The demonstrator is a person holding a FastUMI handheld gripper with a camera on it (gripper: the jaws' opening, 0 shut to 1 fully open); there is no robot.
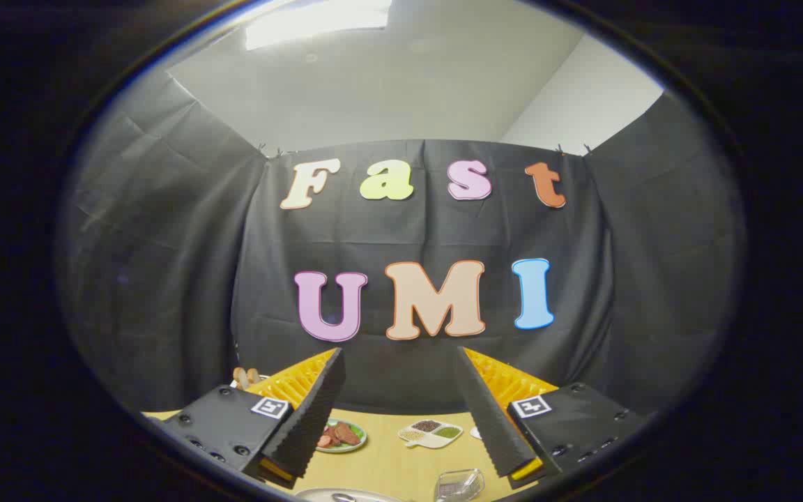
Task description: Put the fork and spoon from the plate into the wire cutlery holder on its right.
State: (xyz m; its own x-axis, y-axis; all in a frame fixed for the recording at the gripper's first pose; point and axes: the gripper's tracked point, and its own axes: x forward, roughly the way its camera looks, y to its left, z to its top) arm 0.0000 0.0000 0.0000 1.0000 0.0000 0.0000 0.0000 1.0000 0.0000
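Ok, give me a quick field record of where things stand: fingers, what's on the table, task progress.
gripper: gripper raised, aimed at the booth wall, fingers wide apart, nothing between them
table: wooden table low between the fingers
plate: rim of a grey plate below the fingers, cutlery on it too cut off to tell
holder: clear container to the plate's right, contents unclear
beyond: green plate of meat and a divided dish further back
progress: nothing gripped yet
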